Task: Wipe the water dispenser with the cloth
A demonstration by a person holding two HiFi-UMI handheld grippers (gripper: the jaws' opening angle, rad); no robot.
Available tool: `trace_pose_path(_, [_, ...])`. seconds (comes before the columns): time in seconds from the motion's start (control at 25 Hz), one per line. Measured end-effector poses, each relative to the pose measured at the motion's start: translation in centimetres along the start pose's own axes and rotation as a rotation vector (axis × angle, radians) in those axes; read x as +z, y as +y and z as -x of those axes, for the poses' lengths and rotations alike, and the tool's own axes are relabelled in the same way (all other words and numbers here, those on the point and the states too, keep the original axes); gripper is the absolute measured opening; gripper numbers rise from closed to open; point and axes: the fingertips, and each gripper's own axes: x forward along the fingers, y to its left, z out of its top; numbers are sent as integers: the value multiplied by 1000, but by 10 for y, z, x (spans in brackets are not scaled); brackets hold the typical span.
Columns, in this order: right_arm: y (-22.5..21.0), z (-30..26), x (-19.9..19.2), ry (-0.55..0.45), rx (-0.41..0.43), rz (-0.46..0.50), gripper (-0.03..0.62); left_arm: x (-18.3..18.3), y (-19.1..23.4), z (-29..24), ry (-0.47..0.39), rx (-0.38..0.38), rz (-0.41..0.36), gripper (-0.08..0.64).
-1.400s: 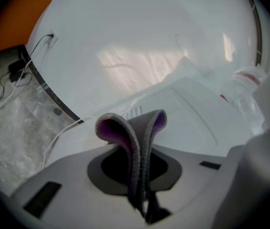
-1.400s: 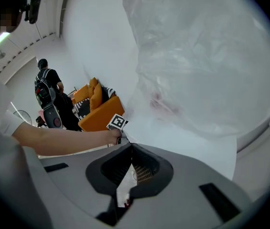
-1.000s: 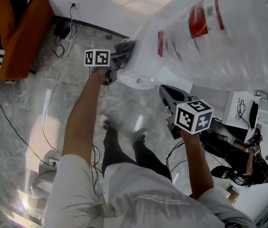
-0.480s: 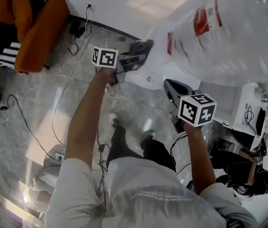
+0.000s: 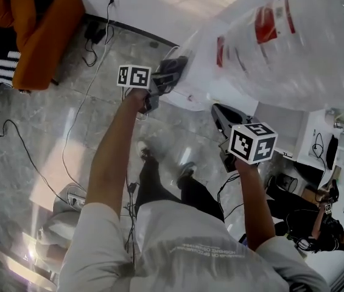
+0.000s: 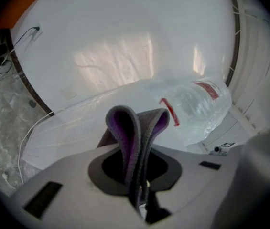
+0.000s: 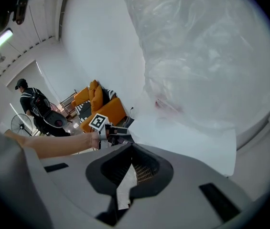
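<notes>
**Cloth Pinched at the Dispenser's Edge**

The water dispenser [image 5: 197, 96] bore a plastic-wrapped bottle [image 5: 305, 41]. The right gripper [image 7: 125, 175] was empty, its jaws only narrowly parted. The left gripper [image 5: 167, 78], just beside the dispenser, pinched a folded grey-purple cloth [image 6: 137, 128].

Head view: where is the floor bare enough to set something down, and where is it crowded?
The barest floor lies between the white cable and the person's left arm. Another patch sits below the orange sofa, edged by a dark cable. It is crowded around the water dispenser, the shoes and the power strip.
</notes>
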Motion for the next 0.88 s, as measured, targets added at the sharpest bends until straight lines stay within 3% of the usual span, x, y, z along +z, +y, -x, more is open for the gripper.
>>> trace_pose_path(0.2, [-10,-3,-9,9,-16,-26,14,-17,47,-3,30,75,114,46])
trace_pose_path(0.4, [-20,4,-25,3,-48,-50,14,-31,91,-14,64,179,148,46])
trace_pose_path(0.64, [-45,-7,-38,32,-71,-69,14,2,135,-39,23,172,198,46])
trace_pose_path(0.88, [-67,-2,-54,38,-107,-114,14,37,156,-64,14,140,197,46])
